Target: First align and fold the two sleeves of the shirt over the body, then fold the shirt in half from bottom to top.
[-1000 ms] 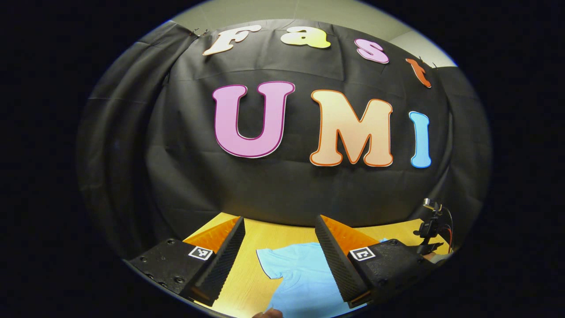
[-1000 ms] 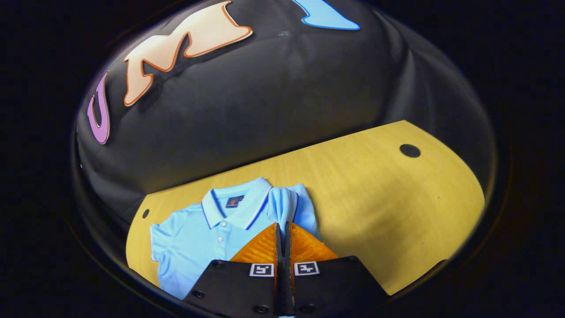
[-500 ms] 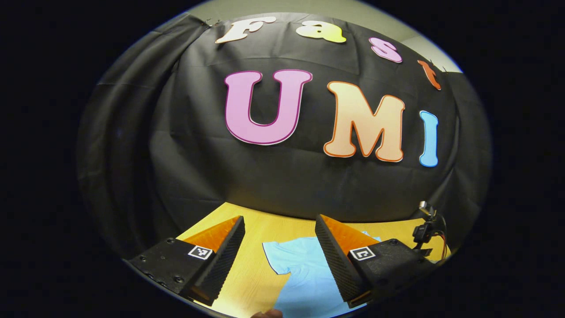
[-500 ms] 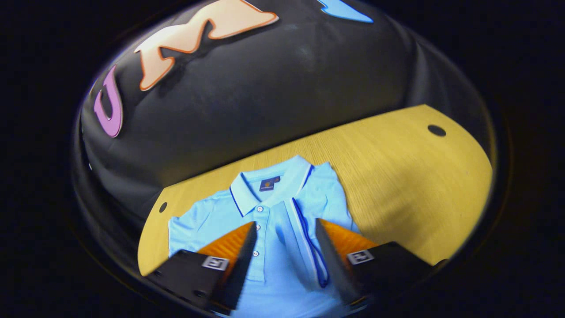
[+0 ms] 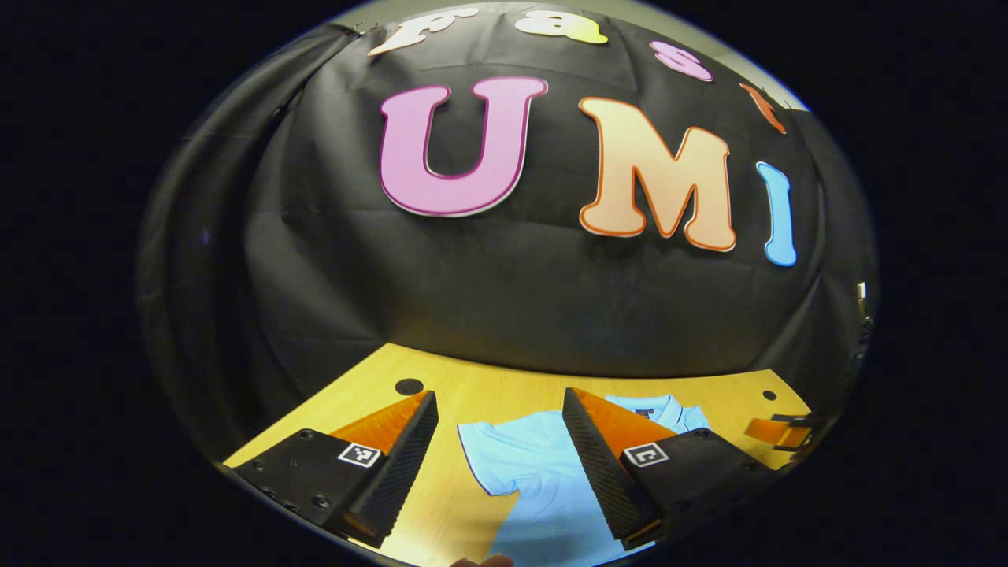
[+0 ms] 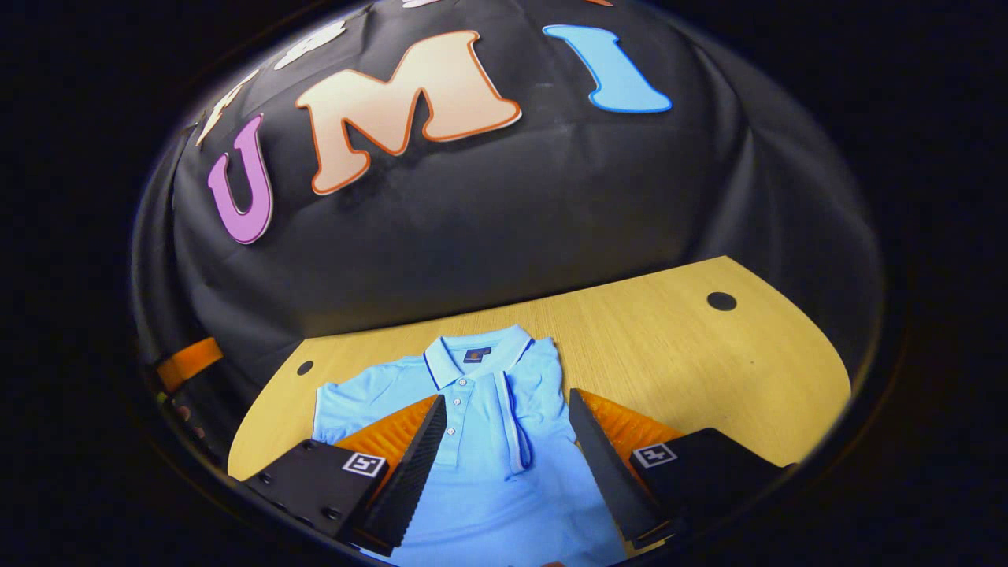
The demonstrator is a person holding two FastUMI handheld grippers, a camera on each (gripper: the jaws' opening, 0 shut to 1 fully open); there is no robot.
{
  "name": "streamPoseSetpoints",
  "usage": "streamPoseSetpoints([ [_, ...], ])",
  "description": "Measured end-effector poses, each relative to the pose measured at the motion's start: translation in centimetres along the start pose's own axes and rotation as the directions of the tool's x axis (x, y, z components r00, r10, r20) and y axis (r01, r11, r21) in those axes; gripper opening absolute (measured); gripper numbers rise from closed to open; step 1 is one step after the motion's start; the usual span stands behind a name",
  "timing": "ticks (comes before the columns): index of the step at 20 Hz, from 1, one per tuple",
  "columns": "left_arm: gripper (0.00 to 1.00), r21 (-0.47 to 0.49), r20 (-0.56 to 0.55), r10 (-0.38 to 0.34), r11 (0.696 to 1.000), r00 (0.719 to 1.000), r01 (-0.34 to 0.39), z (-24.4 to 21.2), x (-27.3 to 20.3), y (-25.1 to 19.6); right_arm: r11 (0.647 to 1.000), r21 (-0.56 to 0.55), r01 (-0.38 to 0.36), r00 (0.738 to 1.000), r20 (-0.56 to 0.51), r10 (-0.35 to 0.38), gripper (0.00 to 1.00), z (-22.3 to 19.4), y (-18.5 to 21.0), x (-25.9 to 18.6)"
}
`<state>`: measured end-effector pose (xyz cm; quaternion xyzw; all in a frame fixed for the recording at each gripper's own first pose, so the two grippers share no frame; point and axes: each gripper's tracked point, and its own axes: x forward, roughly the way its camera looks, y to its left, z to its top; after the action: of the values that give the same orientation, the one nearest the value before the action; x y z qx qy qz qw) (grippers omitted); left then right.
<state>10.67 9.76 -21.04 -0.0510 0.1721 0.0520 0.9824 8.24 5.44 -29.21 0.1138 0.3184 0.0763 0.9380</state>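
Light-blue shirt (image 6: 480,441) flat on worktop (image 6: 693,354), one sleeve (image 6: 516,425) folded over body, other sleeve (image 5: 504,457) spread; right tool (image 6: 504,457), left tool (image 5: 498,449) released, clear of cloth

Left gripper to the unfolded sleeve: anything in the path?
Nothing visible. The left gripper is open above the table, and the flat sleeve of the shirt lies right between its fingers in the left gripper view. The other sleeve is already folded over the body.
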Motion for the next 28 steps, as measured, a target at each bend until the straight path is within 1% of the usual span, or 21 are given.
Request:
streamPoseSetpoints([
  [3, 0.95, -0.005, -0.063, 0.005, 1.000, 0.998, -0.006, -2.9, 3.0, -0.6, 1.000, -0.003, 0.026, 1.000, 0.001, -0.026, 0.97, -0.3, -2.1, -3.1],
  [5, 0.95, -0.027, -0.110, 0.010, 1.000, 0.994, -0.013, -4.8, 5.0, -0.8, 0.999, 0.005, 0.048, 0.999, -0.005, -0.048, 0.98, -0.9, -3.4, -4.6],
  [7, 0.95, -0.058, -0.150, 0.021, 0.998, 0.989, -0.030, -6.2, 6.7, -0.7, 0.997, 0.004, 0.077, 0.997, -0.025, -0.077, 0.98, -2.3, -4.9, -5.9],
  [8, 0.95, -0.061, -0.166, 0.040, 0.997, 0.985, -0.051, -6.9, 7.3, -0.2, 0.996, 0.003, 0.087, 0.996, -0.038, -0.087, 0.98, -2.9, -5.4, -6.4],
  [11, 0.95, -0.017, -0.198, 0.084, 0.996, 0.977, -0.089, -9.4, 9.9, 1.3, 0.994, 0.003, 0.113, 0.990, -0.087, -0.112, 0.98, -5.5, -6.6, -7.5],
  [12, 0.95, -0.003, -0.229, 0.096, 0.995, 0.969, -0.099, -10.7, 10.4, 1.8, 0.993, 0.002, 0.120, 0.988, -0.099, -0.119, 0.98, -5.9, -6.9, -7.8],
  [15, 0.95, 0.000, -0.286, 0.112, 0.993, 0.952, -0.117, -13.5, 11.4, 2.3, 0.990, -0.010, 0.144, 0.986, -0.078, -0.144, 0.98, -5.8, -7.4, -8.2],
  [19, 0.95, -0.047, -0.329, 0.127, 0.988, 0.936, -0.150, -15.6, 11.7, 2.7, 0.990, 0.011, 0.144, 0.988, -0.066, -0.143, 0.98, -5.2, -7.4, -8.5],
  [20, 0.96, -0.047, -0.345, 0.130, 0.987, 0.929, -0.155, -16.2, 11.6, 2.8, 0.989, 0.012, 0.145, 0.988, -0.063, -0.144, 0.98, -5.1, -7.4, -8.5],
  [21, 0.96, -0.035, -0.360, 0.140, 0.986, 0.922, -0.164, -16.6, 11.4, 3.0, 0.989, 0.012, 0.146, 0.988, -0.059, -0.145, 0.97, -5.1, -7.4, -8.5],
  [22, 0.96, -0.024, -0.358, 0.148, 0.986, 0.922, -0.167, -16.9, 11.7, 3.1, 0.989, 0.008, 0.146, 0.988, -0.057, -0.146, 0.98, -5.0, -7.5, -8.6],
  [24, 0.92, -0.006, -0.358, 0.147, 0.987, 0.922, -0.160, -16.8, 11.7, 3.1, 0.989, 0.002, 0.146, 0.988, -0.058, -0.146, 0.98, -5.2, -7.5, -8.8],
  [25, 0.86, -0.006, -0.354, 0.128, 0.990, 0.926, -0.139, -16.8, 11.8, 2.8, 0.989, 0.001, 0.145, 0.988, -0.060, -0.145, 0.98, -5.4, -7.5, -8.8],
  [26, 0.82, -0.011, -0.359, 0.096, 0.994, 0.928, -0.107, -16.6, 11.8, 2.2, 0.990, 0.002, 0.140, 0.988, -0.058, -0.140, 0.98, -5.3, -7.4, -8.8],
  [27, 0.57, -0.024, -0.358, 0.055, 0.997, 0.932, -0.068, -16.4, 12.0, 1.2, 0.991, 0.003, 0.136, 0.989, -0.055, -0.136, 0.98, -5.4, -7.2, -8.8],
  [28, 0.32, -0.033, -0.357, 0.038, 0.998, 0.933, -0.053, -16.6, 12.1, 0.7, 0.991, 0.003, 0.132, 0.990, -0.056, -0.132, 0.98, -5.5, -7.2, -8.7],
])
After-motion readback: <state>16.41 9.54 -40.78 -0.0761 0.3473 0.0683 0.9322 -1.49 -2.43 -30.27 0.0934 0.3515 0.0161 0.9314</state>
